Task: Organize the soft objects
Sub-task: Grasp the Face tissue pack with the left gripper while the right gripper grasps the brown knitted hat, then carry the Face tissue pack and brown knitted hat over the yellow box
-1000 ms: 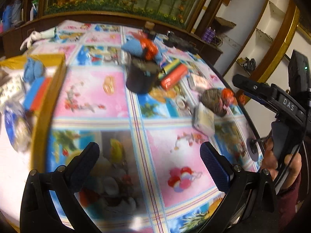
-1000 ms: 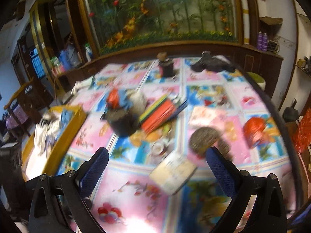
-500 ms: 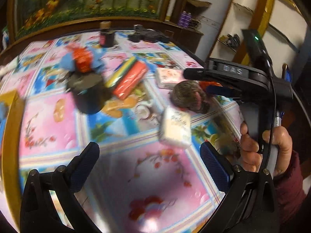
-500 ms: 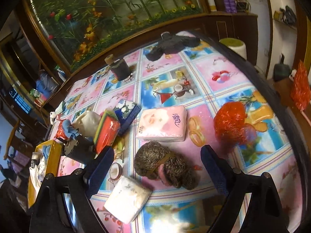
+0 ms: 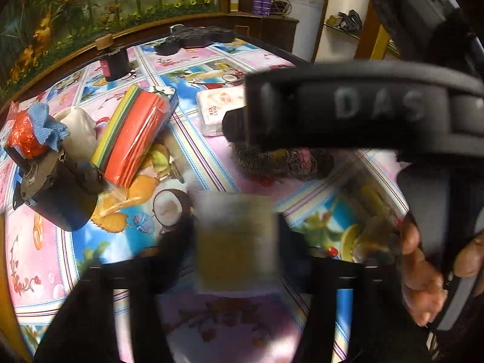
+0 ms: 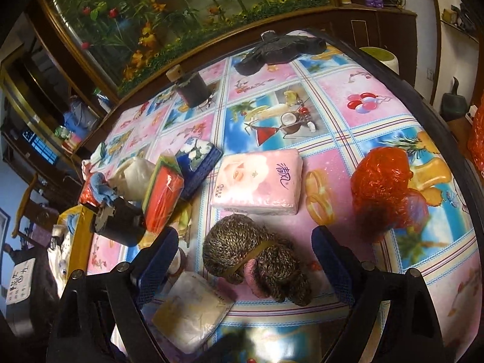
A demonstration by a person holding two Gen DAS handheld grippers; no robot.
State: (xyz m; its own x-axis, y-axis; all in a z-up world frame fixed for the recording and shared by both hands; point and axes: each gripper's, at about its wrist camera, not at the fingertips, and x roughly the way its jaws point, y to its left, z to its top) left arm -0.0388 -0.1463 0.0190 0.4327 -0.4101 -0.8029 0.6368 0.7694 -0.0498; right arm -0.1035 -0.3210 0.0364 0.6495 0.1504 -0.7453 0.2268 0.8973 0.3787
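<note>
1. Since half a second before, my left gripper (image 5: 234, 224) had travelled over to the small white tissue pack (image 5: 236, 260), which had lain ahead of wide-open jaws and now sat between them.
2. Those jaws were closing on the pack; through the blur, the pads seemed to press against its two sides.
3. That pack lay at the near edge of the table, just left of the brown knitted bundle (image 6: 254, 263).
4. My right gripper (image 6: 243, 242) had dropped lower over the knitted bundle and stood open, one finger on either side of it and neither touching.
5. In the left wrist view, my right hand (image 5: 423, 272) held its gripper close on the right, hiding much of the bundle.
6. Just beyond the bundle lay a pink tissue pack (image 6: 257, 181), flat on the patterned tablecloth (image 6: 348, 115).
7. To the right of both sat a red net bag (image 6: 384, 190), apart from them.
8. To the left, a striped stack in clear wrap (image 6: 163, 196) leaned against a blue floral box (image 6: 196, 163), beside a black cylinder (image 6: 121, 224) with cloths piled behind it.
9. Farther left was a yellow tray (image 6: 75, 242) at the table's edge.
10. At the far side stood a dark jar (image 6: 193, 89), and to its right lay a black crumpled item (image 6: 278, 50).
</note>
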